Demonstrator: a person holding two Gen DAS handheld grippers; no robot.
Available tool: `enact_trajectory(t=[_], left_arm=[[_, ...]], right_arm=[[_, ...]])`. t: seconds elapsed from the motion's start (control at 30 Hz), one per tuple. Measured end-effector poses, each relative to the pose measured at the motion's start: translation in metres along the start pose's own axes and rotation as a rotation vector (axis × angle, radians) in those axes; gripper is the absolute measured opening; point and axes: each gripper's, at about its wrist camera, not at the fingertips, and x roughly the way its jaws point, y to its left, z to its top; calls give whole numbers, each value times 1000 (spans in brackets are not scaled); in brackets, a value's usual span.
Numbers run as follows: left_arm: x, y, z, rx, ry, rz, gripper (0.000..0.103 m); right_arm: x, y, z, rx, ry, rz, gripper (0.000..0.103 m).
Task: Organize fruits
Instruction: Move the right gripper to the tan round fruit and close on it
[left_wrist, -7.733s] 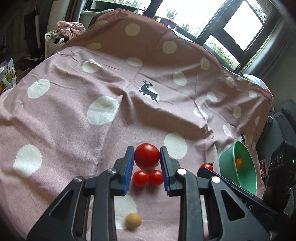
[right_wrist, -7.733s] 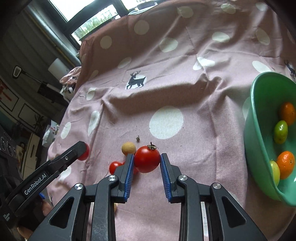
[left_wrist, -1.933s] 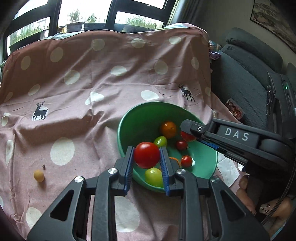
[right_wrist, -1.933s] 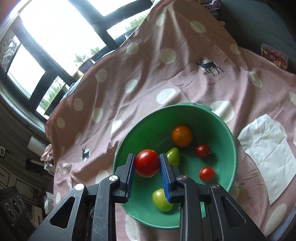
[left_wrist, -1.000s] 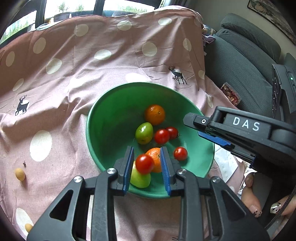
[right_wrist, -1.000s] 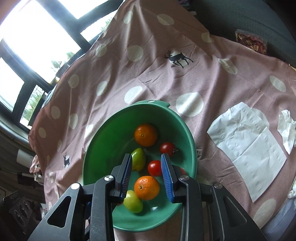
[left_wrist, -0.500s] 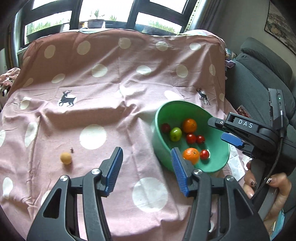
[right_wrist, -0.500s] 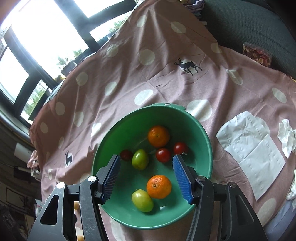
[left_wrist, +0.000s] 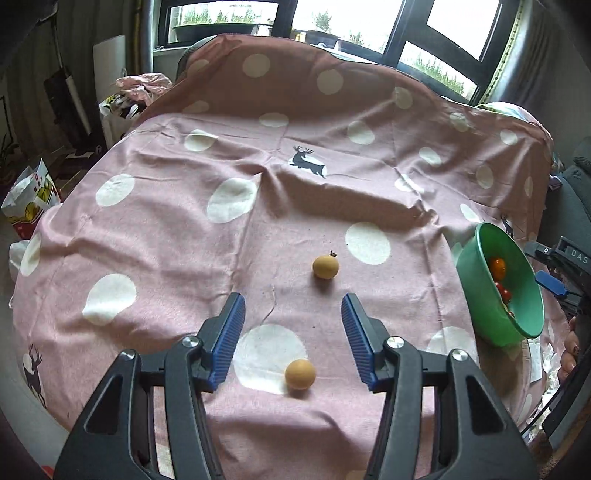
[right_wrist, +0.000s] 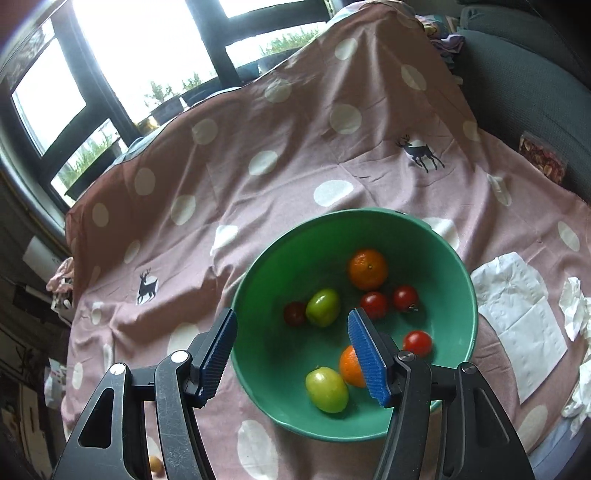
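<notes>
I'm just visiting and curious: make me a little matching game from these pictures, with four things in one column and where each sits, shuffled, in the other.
Things:
1. round orange mandarin
2. small round tan fruit with a stem
3. flat white paper napkin
4. left gripper

Places:
A. on the pink dotted cloth, left of the bowl
B. inside the green plastic bowl
C. open over another small tan fruit, nothing held
D. on the cloth, right of the bowl

Pairs: 1-B, 2-A, 3-D, 4-C
</notes>
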Motion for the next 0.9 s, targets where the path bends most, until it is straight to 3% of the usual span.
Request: enact_trajectory(t=[0.13, 0.43, 0.5, 0.63, 0.9], left_arm=[[9, 12, -5, -32, 41, -30, 53], [29, 12, -12, -40, 144, -90, 52], [32, 10, -14, -31, 164, -102, 52], [35, 5, -19, -13, 191, -124, 51], [48, 2, -24, 14, 231, -76, 49]], right_arm=[[7, 33, -9, -88, 30, 57, 63], [53, 121, -46, -300, 180, 306, 63], [67, 141, -56, -345, 212, 326, 63], [93, 167, -73, -416, 272, 327, 45], [118, 174, -87, -439, 339, 328, 43]])
